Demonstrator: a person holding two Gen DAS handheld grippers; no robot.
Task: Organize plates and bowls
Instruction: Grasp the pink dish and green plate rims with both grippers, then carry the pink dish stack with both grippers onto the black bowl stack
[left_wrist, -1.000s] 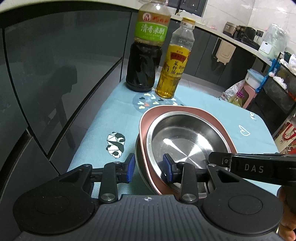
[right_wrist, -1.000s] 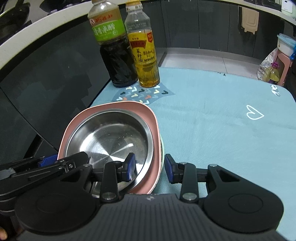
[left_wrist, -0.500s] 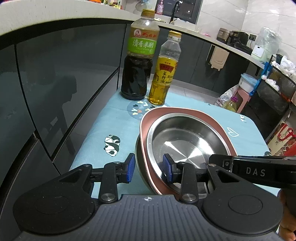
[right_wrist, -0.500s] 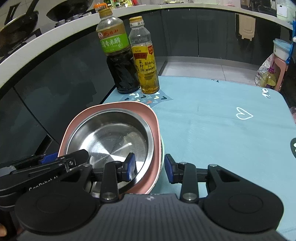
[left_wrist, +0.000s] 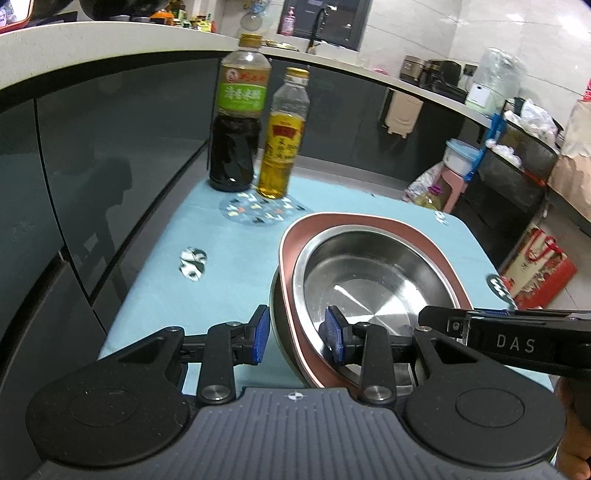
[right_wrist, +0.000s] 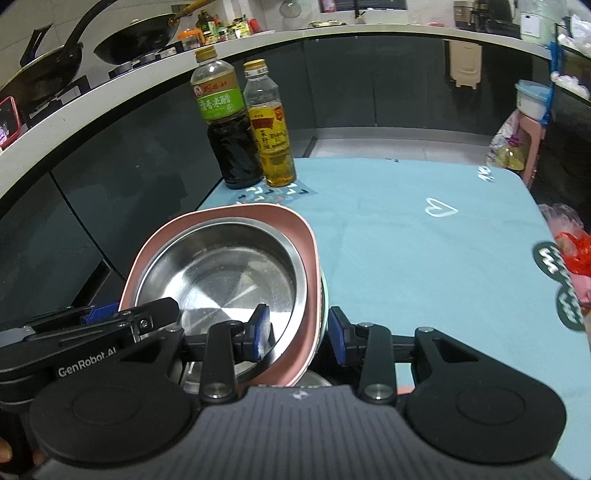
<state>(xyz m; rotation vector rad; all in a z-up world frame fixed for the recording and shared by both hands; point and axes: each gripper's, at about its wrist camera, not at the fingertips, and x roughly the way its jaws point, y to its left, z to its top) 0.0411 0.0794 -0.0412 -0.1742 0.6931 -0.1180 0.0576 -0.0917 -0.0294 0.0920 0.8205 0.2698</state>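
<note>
Dish stack (left_wrist: 369, 280) between both claws

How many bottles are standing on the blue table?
2. The dark vinegar bottle stands at the table's far corner, and the yellow oil bottle is right beside it. No others show.

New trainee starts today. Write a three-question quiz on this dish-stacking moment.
1. True or false: the steel bowl sits inside the pink plate.
2. Which bottle has the green label: A the dark bottle, B the yellow oil bottle?
3. What do the left gripper and right gripper clamp?

Key
1. True.
2. A.
3. The rim of the nested stack, one gripper on each side, over the blue tablecloth.
</note>
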